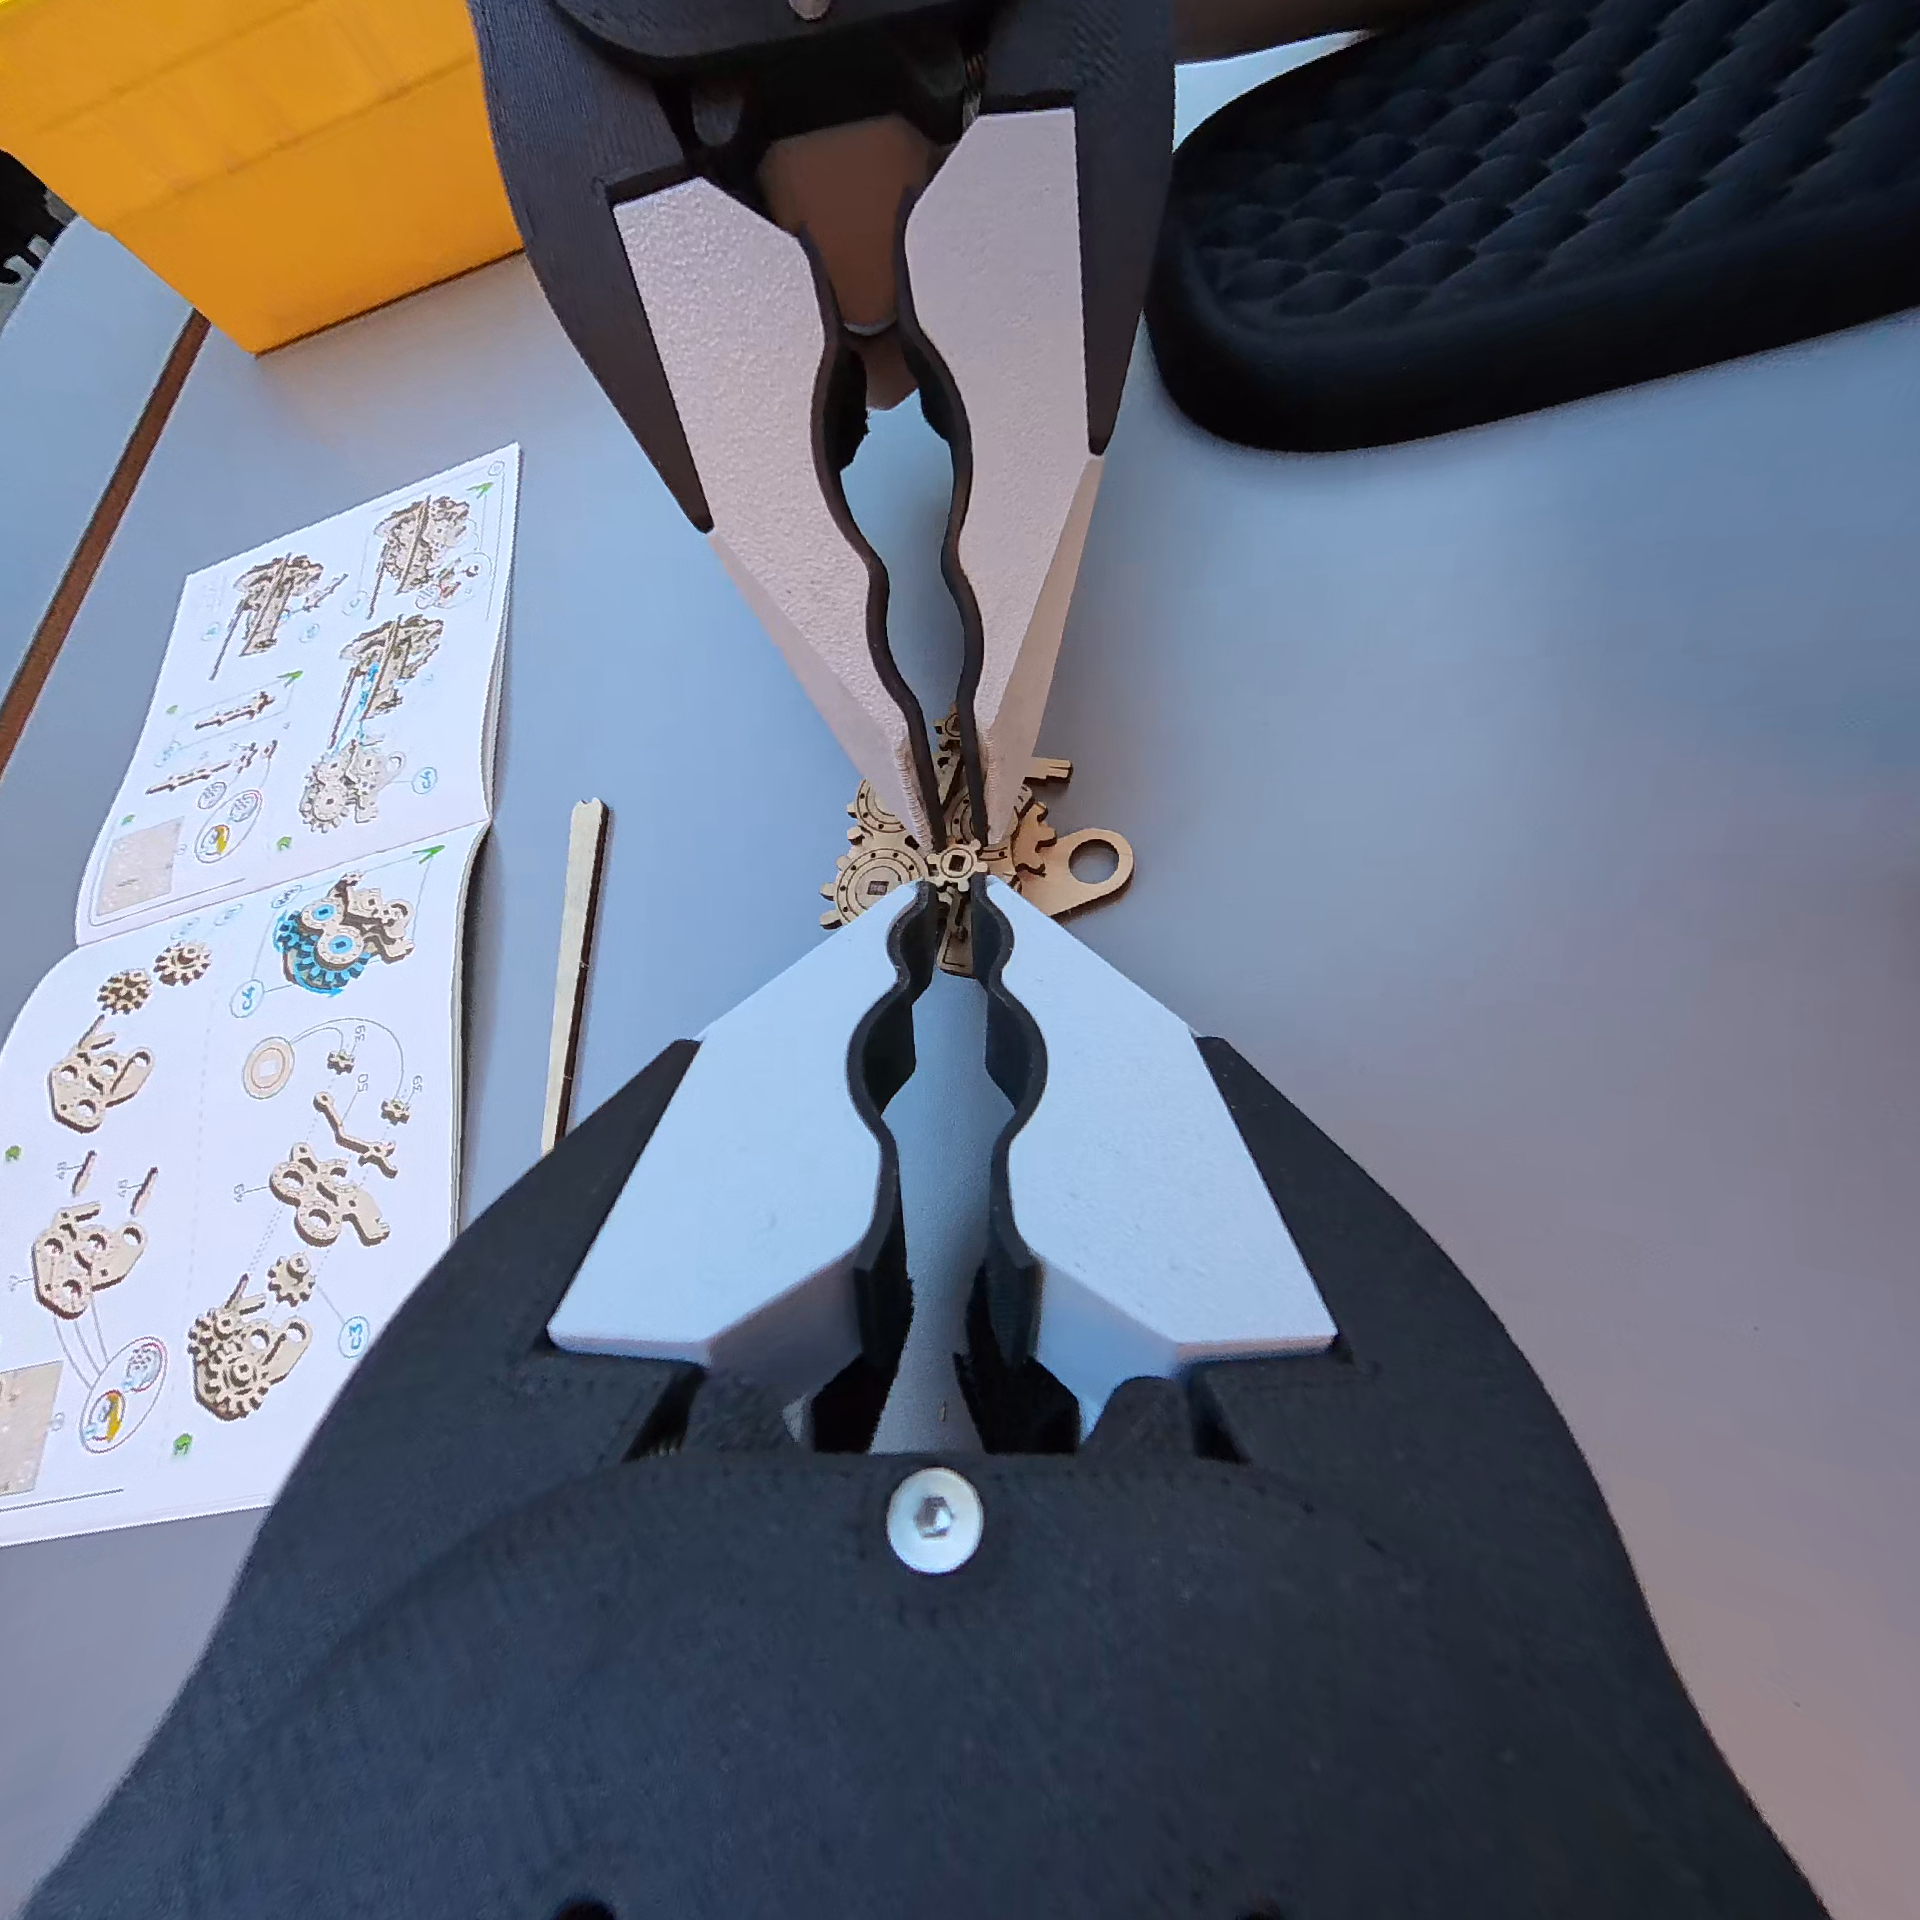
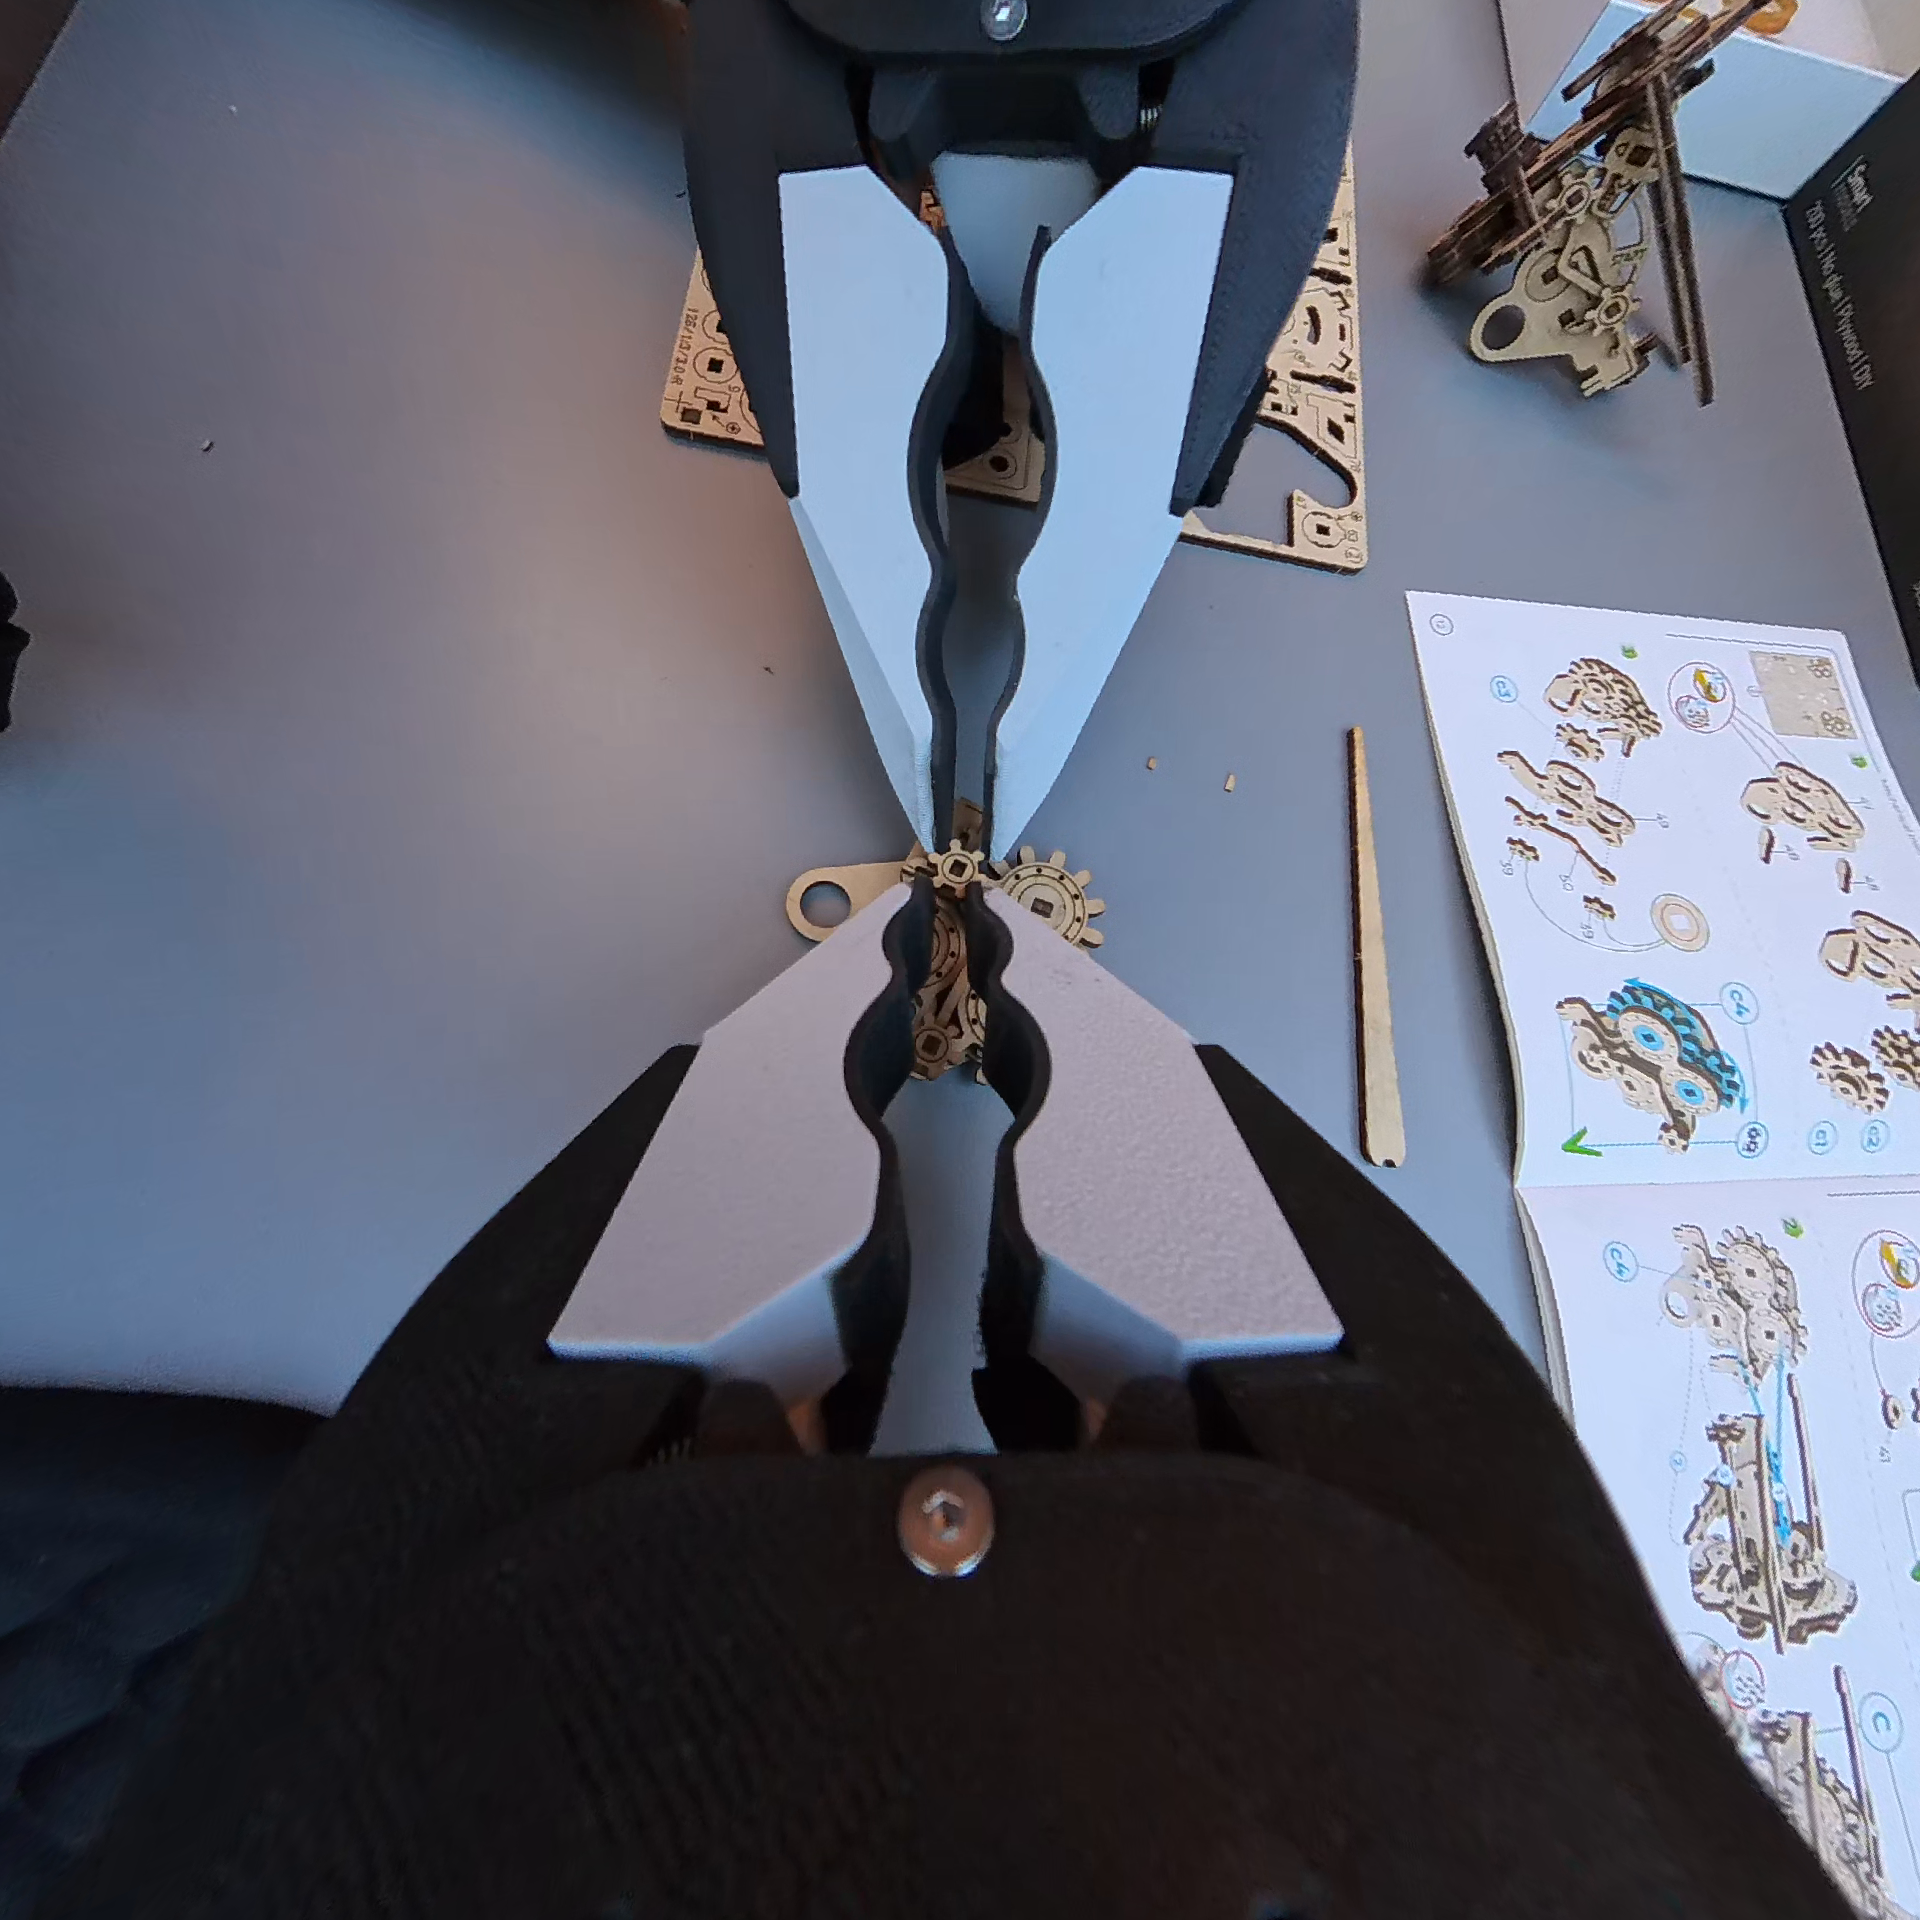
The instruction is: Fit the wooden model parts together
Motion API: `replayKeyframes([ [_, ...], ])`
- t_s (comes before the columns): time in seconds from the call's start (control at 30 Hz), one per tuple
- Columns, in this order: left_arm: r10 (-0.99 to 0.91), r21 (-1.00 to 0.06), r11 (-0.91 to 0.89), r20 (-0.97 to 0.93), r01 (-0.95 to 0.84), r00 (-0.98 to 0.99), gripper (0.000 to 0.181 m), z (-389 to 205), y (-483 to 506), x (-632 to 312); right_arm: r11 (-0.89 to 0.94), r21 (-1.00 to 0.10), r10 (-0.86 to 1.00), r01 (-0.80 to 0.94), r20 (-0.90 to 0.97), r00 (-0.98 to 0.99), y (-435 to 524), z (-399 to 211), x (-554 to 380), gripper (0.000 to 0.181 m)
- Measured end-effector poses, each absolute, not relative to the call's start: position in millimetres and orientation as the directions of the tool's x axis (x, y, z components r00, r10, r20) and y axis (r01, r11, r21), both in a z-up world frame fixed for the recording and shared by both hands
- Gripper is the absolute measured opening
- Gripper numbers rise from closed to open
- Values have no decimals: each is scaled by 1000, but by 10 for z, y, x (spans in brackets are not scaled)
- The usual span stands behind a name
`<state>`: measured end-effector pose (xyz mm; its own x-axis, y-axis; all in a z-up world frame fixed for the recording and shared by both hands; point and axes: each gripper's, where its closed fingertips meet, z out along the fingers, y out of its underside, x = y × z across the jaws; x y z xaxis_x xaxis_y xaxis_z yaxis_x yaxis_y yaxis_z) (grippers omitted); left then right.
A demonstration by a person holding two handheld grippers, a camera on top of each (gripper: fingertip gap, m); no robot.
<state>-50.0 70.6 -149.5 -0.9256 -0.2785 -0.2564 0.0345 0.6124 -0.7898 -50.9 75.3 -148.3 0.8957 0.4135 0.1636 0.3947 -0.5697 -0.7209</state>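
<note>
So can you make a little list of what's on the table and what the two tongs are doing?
left tongs: tips closed on the small wooden gear
right tongs: closed around the wooden gear assembly, tips meeting the left tongs
instruction booklet: lying open beside the work
wooden stick: flat on the table, between booklet and gears
part sheet: flat behind the tongs
finished-looking wooden model: standing at the far corner

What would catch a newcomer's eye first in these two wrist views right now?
The two claws meeting tip to tip at mid-table: the left claw and right claw both pinch the small wooden gear assembly between them. Next, the open instruction booklet lying flat beside them, with a thin wooden stick between booklet and claws. Farther off in the right wrist view stands a part-built wooden model near a punched-out parts sheet.
</note>
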Motion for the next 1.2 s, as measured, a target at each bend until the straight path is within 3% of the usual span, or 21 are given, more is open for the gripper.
replayKeyframes([
  [1.0,-300,-791,612,-240,7,-923,4,-1498,720,-466,-576,-727,401,374,147,904,765,-1479,-476,6],
  [1.2,-300,-787,617,-248,11,-921,4,-1499,721,-465,-523,-795,379,308,107,919,791,-1294,-476,9],
])
